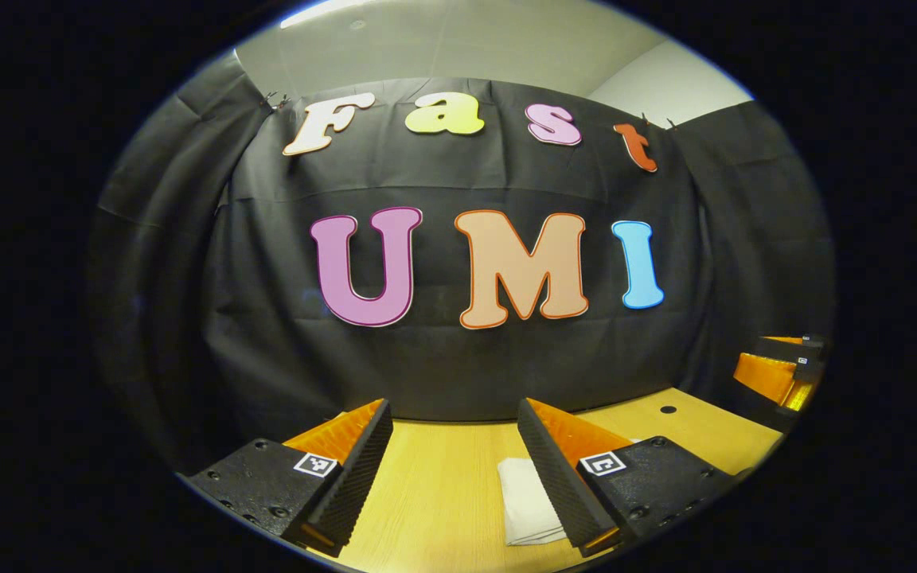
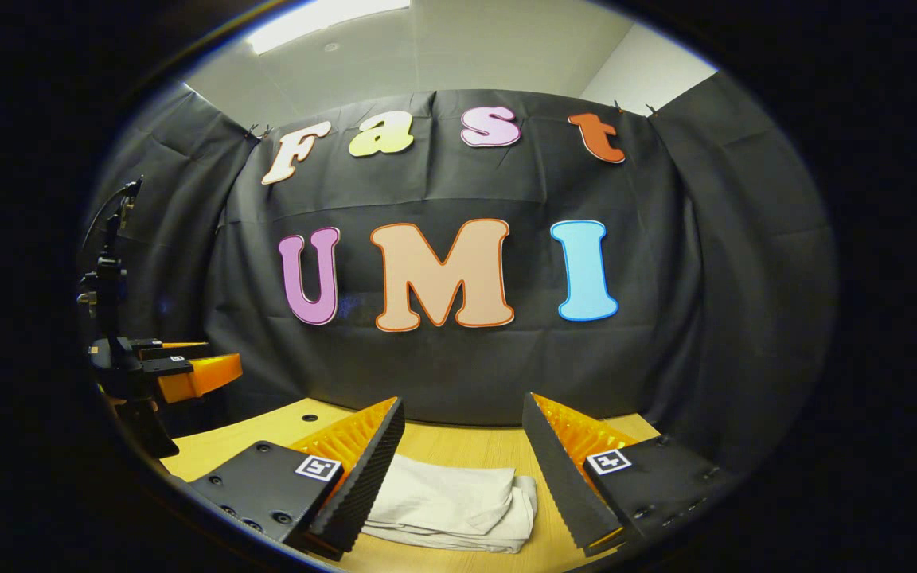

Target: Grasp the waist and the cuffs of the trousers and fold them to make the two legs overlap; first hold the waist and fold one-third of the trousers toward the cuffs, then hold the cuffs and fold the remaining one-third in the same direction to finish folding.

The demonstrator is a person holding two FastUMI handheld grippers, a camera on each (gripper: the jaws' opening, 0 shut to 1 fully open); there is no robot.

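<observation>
Trousers [image 2: 450,501] lie folded on tabletop [image 1: 435,493]; both my grippers, left [image 1: 452,469] & right [image 2: 462,469], spread, empty. Fold looks done; next, back off.

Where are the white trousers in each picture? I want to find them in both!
Left gripper view: the white trousers lie low, right of middle, on the wooden table, partly behind the left gripper's right-hand finger.
Right gripper view: the trousers lie bottom centre, a folded bundle between the right gripper's open fingers.
Shared landmark: the small dark hole in the tabletop.
</observation>
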